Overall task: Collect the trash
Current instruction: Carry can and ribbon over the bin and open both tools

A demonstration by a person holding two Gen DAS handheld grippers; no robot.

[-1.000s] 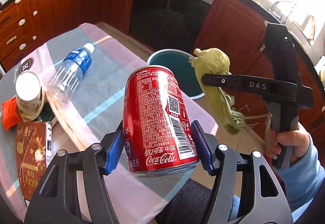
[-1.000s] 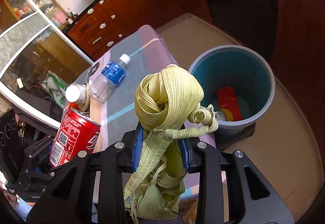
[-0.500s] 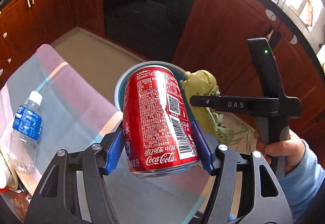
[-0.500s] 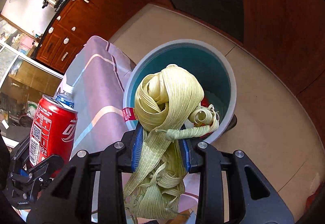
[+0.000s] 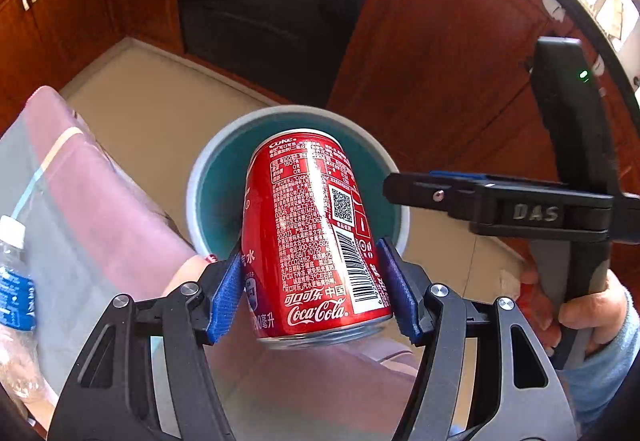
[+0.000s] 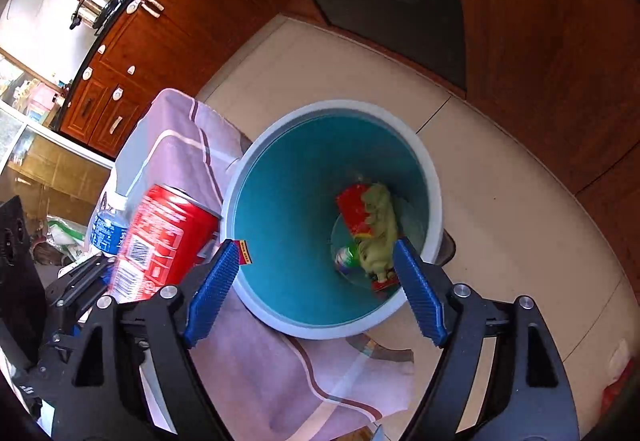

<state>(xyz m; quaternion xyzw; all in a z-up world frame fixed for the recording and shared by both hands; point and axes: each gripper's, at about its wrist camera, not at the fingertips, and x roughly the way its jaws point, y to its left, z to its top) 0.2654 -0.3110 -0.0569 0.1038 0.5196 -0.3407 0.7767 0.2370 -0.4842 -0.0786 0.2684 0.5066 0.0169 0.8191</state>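
Gripping the Coke can point(image 5: 316, 241) between its blue pads, your left gripper point(image 5: 314, 291) hangs over the near rim of the teal bin point(image 6: 256, 161), so the drop is your next step: ease the jaws apart once the can sits squarely above the opening. Your right gripper point(image 6: 316, 291) has just been opening and holds nothing; the green husk bundle point(image 6: 378, 233) lies at the bin's bottom beside a red wrapper point(image 6: 352, 207) (plus a small can-like thing). Farther off, a water bottle point(image 5: 16, 277) waits on the tablecloth point(image 5: 100, 201).
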